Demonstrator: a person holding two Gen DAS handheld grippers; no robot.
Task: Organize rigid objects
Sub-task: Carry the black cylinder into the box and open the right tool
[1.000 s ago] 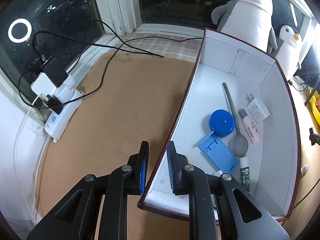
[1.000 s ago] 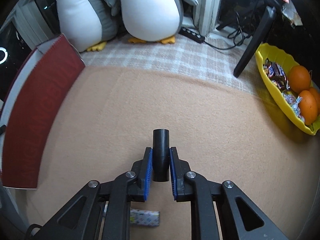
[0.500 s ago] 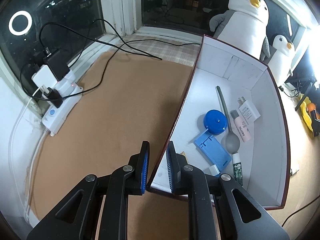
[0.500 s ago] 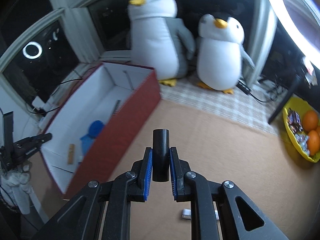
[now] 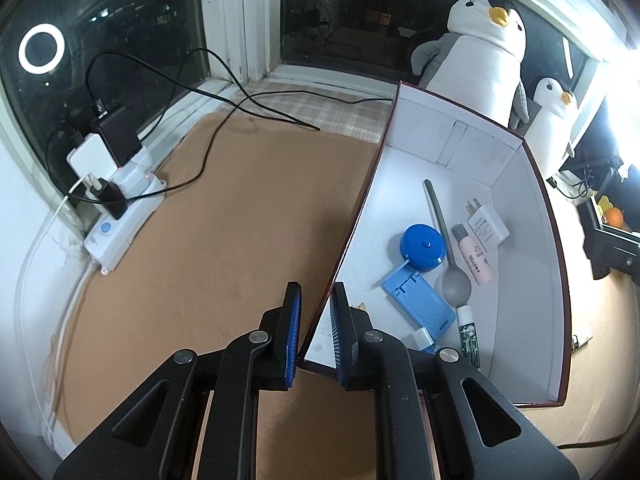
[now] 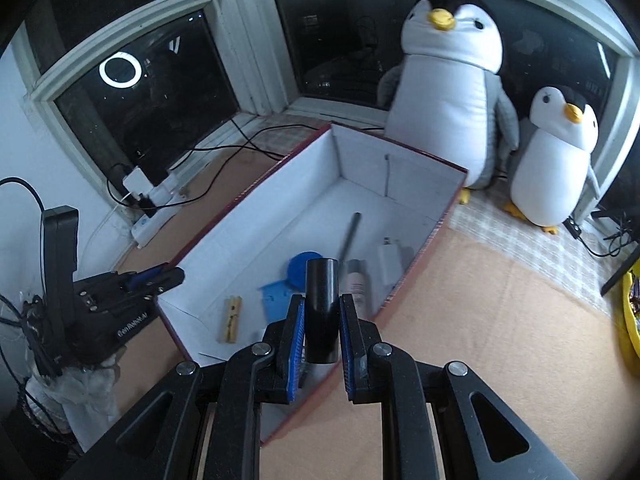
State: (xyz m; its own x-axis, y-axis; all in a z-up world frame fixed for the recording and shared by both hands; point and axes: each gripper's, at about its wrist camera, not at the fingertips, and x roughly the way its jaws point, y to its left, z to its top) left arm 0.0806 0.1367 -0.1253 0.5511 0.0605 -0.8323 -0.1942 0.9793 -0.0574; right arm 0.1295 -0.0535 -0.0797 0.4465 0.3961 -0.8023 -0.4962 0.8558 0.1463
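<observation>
In the left wrist view, a white power strip (image 5: 120,224) with plugs sits at the left of the frame by the window. The brown worktop (image 5: 224,240) fills the middle. At the bottom middle, the left tool (image 5: 314,332) has one finger on each side of the near wall of the box (image 5: 556,264). The blue pads are close to the wall, but I cannot tell if they pinch it. Inside the box, at the right of the frame, lie a blue round lid (image 5: 423,247), a blue flat holder (image 5: 418,300), a grey spoon (image 5: 446,252), a pink bottle (image 5: 474,254) and a white charger (image 5: 488,226).

In the right wrist view, the left tool (image 6: 158,278) shows at the left edge, at the box corner. A wooden clothespin (image 6: 230,319) lies in the box at lower middle. The right tool (image 6: 321,346) at bottom middle is clamped on a black tube (image 6: 322,308), which stands upright. The tube hangs above the near edge of the box. Two toy penguins (image 6: 448,92) stand at the upper right.

The step in hand looks like bringing the tube to the box. Next, the tube should go lower over a bare white spot, and then the right tool should let go. The left tool should keep the box from sliding.
</observation>
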